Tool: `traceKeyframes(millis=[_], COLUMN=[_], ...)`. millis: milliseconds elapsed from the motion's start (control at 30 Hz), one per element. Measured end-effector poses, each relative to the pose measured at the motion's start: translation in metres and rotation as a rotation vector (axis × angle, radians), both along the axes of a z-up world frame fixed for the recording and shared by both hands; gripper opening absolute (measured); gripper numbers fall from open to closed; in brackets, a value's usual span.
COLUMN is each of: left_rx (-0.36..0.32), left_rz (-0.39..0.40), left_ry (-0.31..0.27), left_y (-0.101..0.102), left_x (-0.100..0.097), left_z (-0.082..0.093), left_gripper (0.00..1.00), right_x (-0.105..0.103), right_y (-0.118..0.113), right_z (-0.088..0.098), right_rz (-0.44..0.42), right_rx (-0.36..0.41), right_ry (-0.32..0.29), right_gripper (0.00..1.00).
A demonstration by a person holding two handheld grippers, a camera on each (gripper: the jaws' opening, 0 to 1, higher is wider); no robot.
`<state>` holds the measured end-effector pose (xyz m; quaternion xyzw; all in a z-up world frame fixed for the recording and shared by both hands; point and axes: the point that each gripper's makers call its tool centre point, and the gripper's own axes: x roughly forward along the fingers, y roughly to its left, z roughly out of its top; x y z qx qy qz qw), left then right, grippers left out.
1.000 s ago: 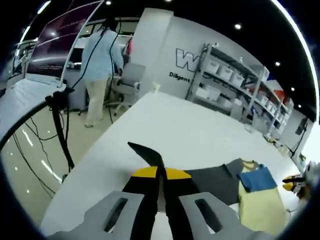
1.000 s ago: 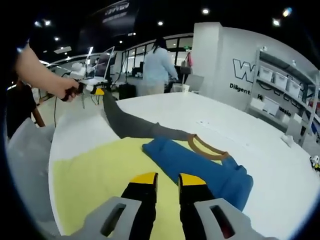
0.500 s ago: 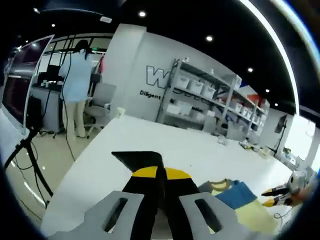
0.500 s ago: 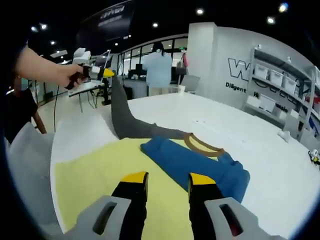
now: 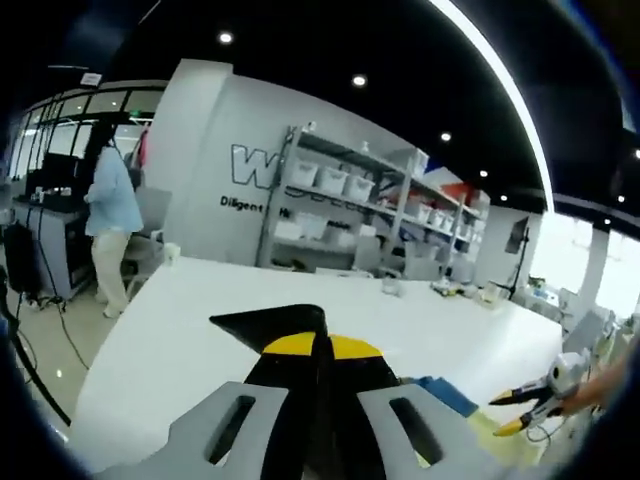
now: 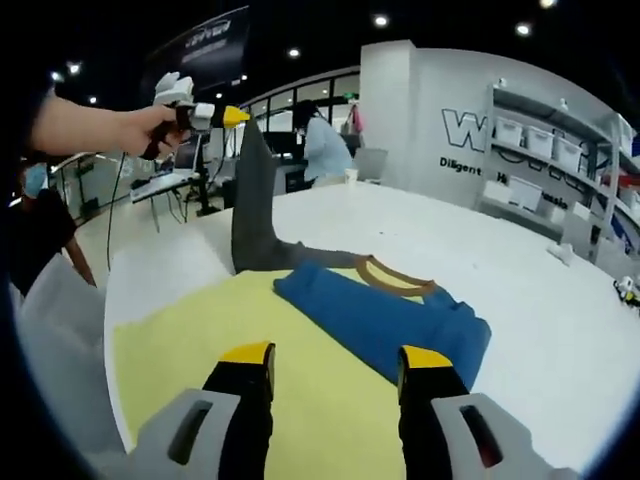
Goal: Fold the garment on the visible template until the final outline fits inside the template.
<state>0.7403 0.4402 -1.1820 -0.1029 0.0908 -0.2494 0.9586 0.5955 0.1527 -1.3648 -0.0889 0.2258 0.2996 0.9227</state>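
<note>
Two claws at work on one garment, catalogued mid-fold. Left claw (image 5: 318,345): jaws pinched together on a dark grey sleeve (image 5: 268,325), the cloth standing as a flat pointed flap above the yellow tips at lower centre of the left gripper view; from the right gripper view the same claw (image 6: 232,115) sits at upper left in a hand (image 6: 150,125), with the sleeve (image 6: 253,205) hanging from it as a limp, matte, tapering strip down to the worktop (image 6: 520,270). Right claw (image 6: 335,360): jaws wide apart at lower centre, gripping nothing, hovering over the template (image 6: 220,350). Garment (image 6: 385,315): blue body, soft knit with shallow creases, tan ribbed neckband (image 6: 395,275) curving at its upper edge, lying at centre of the right gripper view on the template. Template: pale yellow, flat, smooth sheet with straight edges, spread on a white matte worktop. Step in hand, by judgement: raising the grey sleeve clear of the worktop ahead of laying it across the blue body. Next move likely calls for carrying the sleeve inward over the body and setting it down flat, so that no grey cloth overhangs the yellow edge; the free claw could steady or smooth the body.
</note>
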Motion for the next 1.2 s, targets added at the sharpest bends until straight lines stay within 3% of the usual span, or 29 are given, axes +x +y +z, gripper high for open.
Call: traceKeyframes(millis=[433, 600, 867, 1200], left_rx=[0.002, 0.017, 0.042, 0.081], left_rz=[-0.245, -0.326, -0.424, -0.504], left_ry=[-0.013, -0.008, 0.012, 0.059], left_y=[-0.102, -0.133, -0.170, -0.210], left_x=[-0.003, -0.007, -0.014, -0.025], left_z=[0.001, -0.003, -0.016, -0.048], left_gripper=[0.01, 0.01, 0.01, 0.01], right_x=[-0.012, -0.015, -0.018, -0.021], right_y=[-0.021, -0.024, -0.028, -0.032], right_z=[-0.004, -0.006, -0.006, -0.008], right_rz=[-0.044, -0.054, -0.066, -0.072], right_rx=[0.014, 0.020, 0.023, 0.020], right_ry=[0.010, 0.014, 0.014, 0.021], right_gripper=[0.49, 0.49, 0.50, 0.50])
